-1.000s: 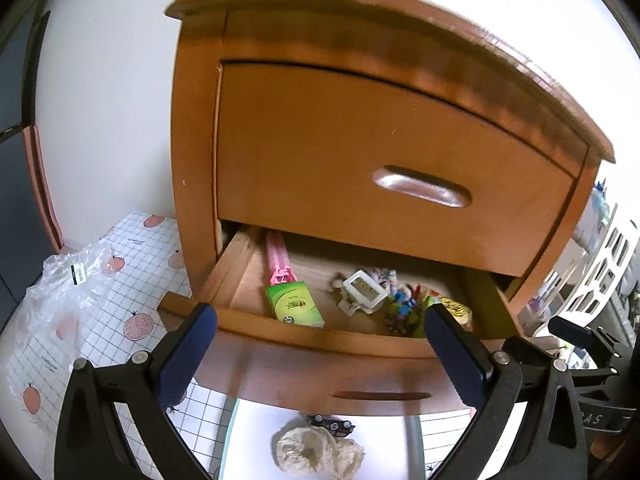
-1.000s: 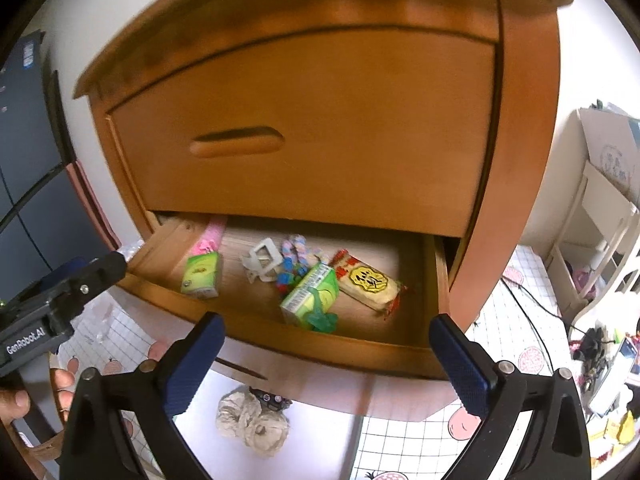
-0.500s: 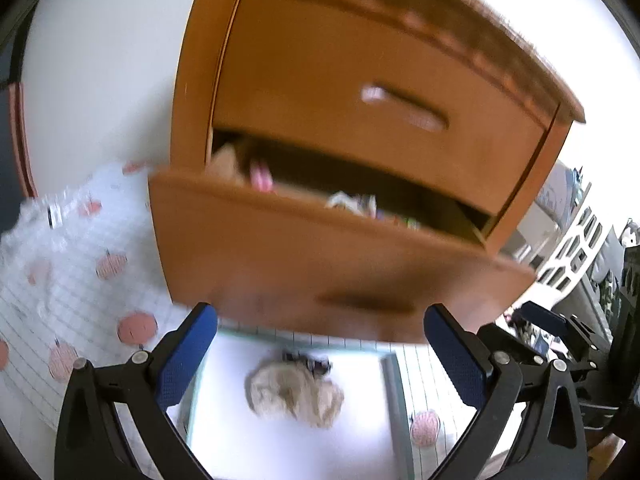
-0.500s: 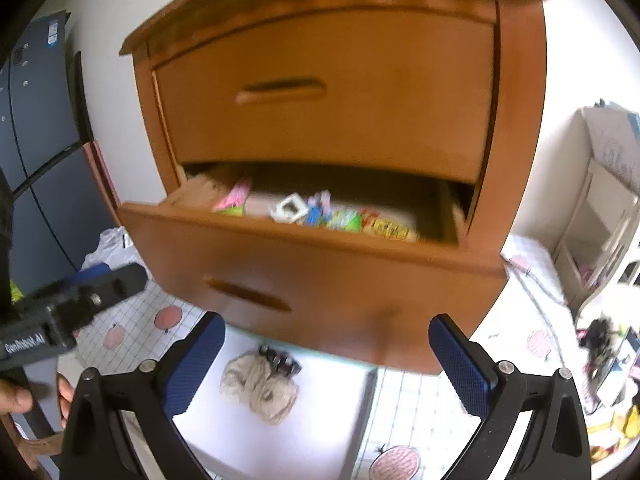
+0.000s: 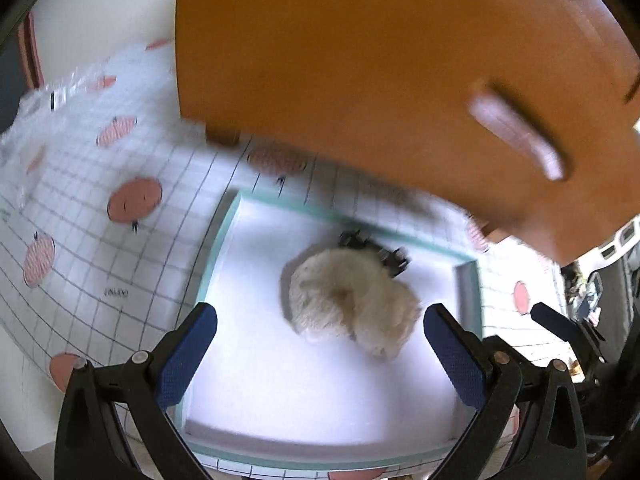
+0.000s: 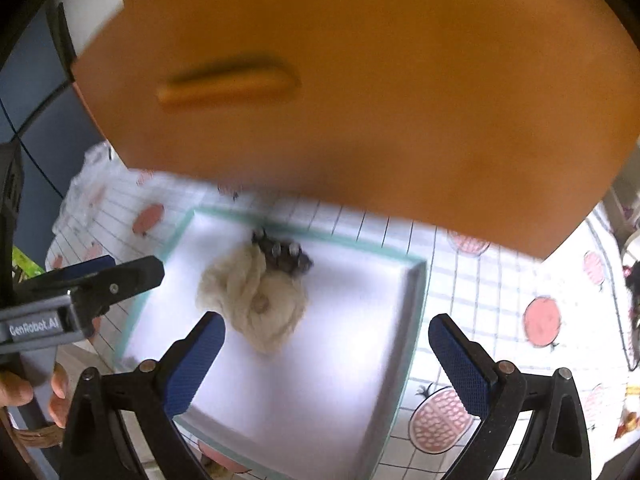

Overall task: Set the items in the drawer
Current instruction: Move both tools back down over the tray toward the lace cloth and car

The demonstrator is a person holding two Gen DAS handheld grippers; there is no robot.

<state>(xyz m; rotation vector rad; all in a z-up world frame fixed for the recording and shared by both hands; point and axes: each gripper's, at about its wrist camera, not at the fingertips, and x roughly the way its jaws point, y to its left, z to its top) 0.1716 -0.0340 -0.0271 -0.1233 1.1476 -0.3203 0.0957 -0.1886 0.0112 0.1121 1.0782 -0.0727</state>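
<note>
A cream fluffy bundle lies in a white tray with a teal rim on the floor. A small black toy car rests against the bundle's far side. Above the tray hangs the blurred orange wooden drawer front with its recessed handle; the drawer's inside is hidden. My left gripper hovers open just in front of the bundle. My right gripper is open too, its left finger beside the bundle. Neither holds anything.
The tray sits on a white grid mat with pink fruit prints. A clear plastic bag lies at the far left. A hand holds the left gripper's handle. Clutter crowds the right edge.
Both grippers have dropped and tipped down from the open drawer to the tray. The drawer's contents have left view; the bundle and toy car now sit close ahead. Both stay open.
</note>
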